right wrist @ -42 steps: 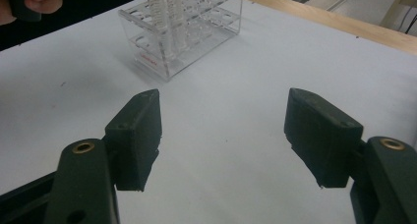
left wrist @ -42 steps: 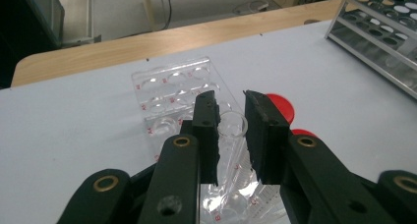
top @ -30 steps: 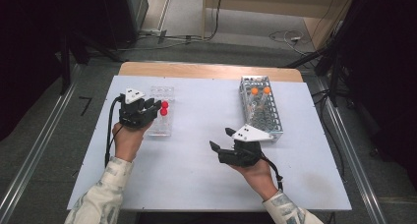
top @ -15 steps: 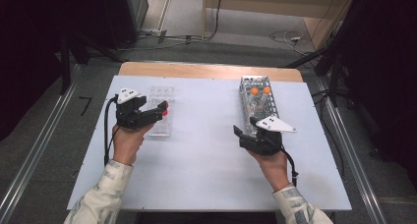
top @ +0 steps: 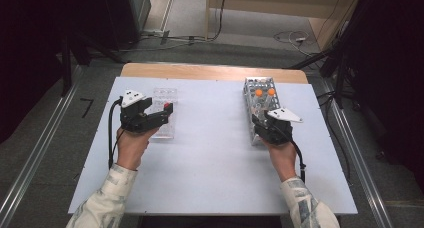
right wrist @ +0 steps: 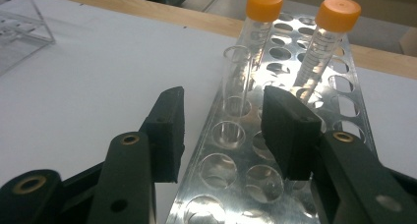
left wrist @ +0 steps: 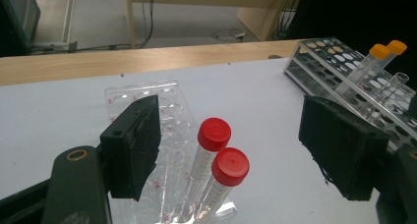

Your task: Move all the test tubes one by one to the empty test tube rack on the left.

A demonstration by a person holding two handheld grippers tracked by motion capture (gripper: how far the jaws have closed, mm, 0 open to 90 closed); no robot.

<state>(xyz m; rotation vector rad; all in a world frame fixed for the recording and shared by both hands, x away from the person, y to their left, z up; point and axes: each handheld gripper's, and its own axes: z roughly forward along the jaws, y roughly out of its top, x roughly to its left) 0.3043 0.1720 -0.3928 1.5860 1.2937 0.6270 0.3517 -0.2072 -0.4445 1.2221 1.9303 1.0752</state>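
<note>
The right gripper (right wrist: 221,130), jaws spread and just closing, is aligned around the uncapped glass tube (right wrist: 232,86) in the metal rack (right wrist: 344,135); centred, gentle closure is advised. The left gripper (left wrist: 226,160) is held spread about the red-capped tubes (left wrist: 206,160).

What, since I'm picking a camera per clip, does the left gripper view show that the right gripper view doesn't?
Left gripper view: two red-capped tubes in the clear rack, between the left gripper jaws, which have just been opening. Right gripper view: the right gripper jaws, which have just been closing, on either side of an uncapped tube without touching it. Both: the metal rack, its orange-capped tubes and the white table.
</note>
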